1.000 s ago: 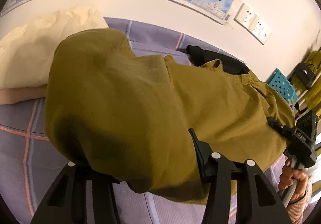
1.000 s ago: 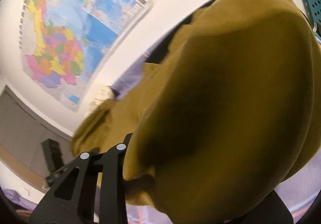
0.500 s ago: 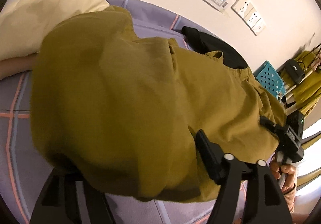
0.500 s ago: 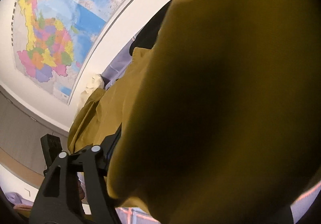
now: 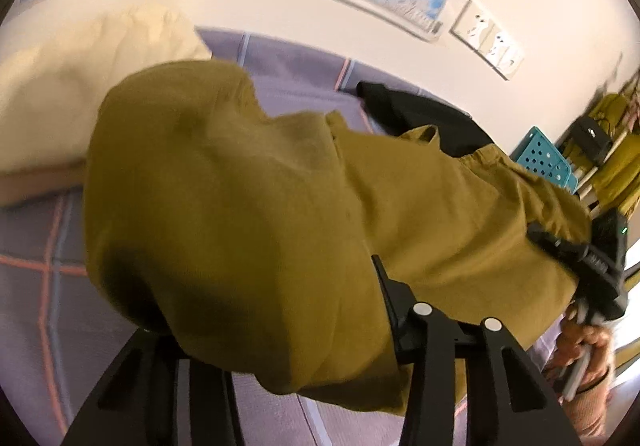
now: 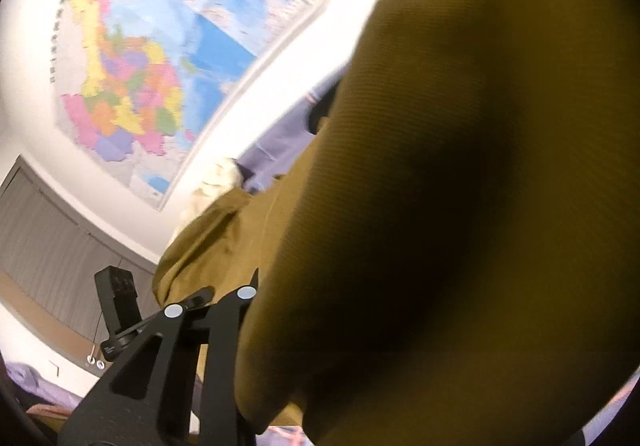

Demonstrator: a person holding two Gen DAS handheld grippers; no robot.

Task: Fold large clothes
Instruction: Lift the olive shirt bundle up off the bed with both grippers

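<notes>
Lifted higher again, olive garment [image 5: 248, 230] drapes both tongs [image 5: 280, 330] [image 6: 320, 326], each clamping its cloth.

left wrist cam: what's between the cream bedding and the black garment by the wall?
Left wrist view: the mustard garment's raised hump and a strip of purple plaid sheet lie between cream bedding and black garment.

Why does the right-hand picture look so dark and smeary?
Right wrist view: the mustard garment hangs right against the lens, shadowed, and the wall map is motion-blurred. Left wrist view: brighter, only mildly soft, with fisheye bending of the wall's edge.
</notes>
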